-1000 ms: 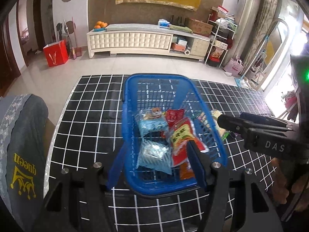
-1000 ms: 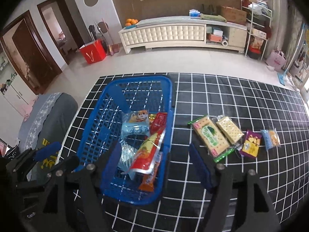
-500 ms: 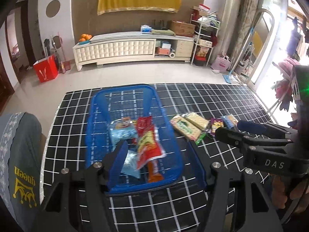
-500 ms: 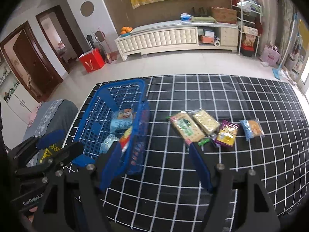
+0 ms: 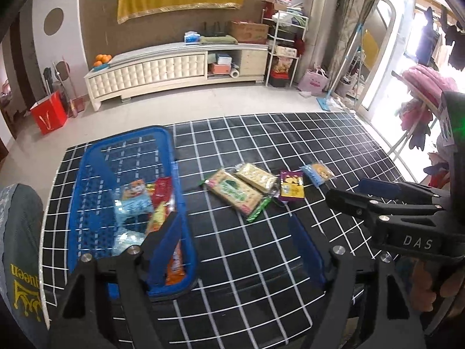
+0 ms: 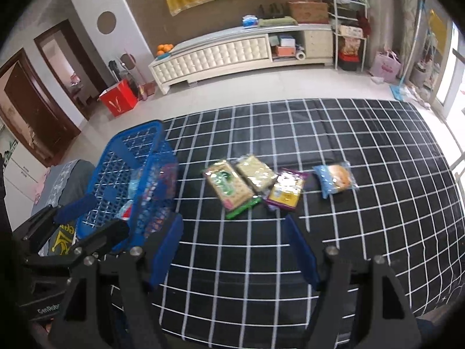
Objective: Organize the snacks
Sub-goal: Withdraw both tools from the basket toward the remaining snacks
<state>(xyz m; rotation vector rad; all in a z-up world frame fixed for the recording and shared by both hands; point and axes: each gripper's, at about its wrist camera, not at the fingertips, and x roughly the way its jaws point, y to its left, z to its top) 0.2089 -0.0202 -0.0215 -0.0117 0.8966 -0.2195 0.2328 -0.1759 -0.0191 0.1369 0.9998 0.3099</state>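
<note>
A blue plastic basket (image 5: 130, 132) stands on the left of the black grid cloth (image 5: 261, 133) with several snack packs inside. To its right lie a green cracker pack (image 5: 232, 195), a yellow cracker pack (image 5: 255, 176), a purple packet (image 5: 292, 184) and a blue bun packet (image 5: 318, 173). My left gripper (image 5: 235, 247) hovers just right of the basket; its jaws are opening, with nothing between them. My right gripper (image 6: 232, 250) is open and empty, short of the green cracker pack (image 6: 229, 186) and the purple packet (image 6: 286, 190). The blue bun packet (image 6: 334, 180) lies farther right.
A grey cushion (image 5: 20, 247) with yellow lettering sits left of the basket (image 6: 136, 126). Beyond the table are a tiled floor, a white cabinet (image 5: 174, 69) and a red bag (image 5: 49, 115). A hand holds the right gripper (image 5: 345, 190) at the right edge.
Both grippers have shifted right, from over the basket to the cloth beside it, so the loose snacks now lie ahead. The left jaws stand wider than before.
</note>
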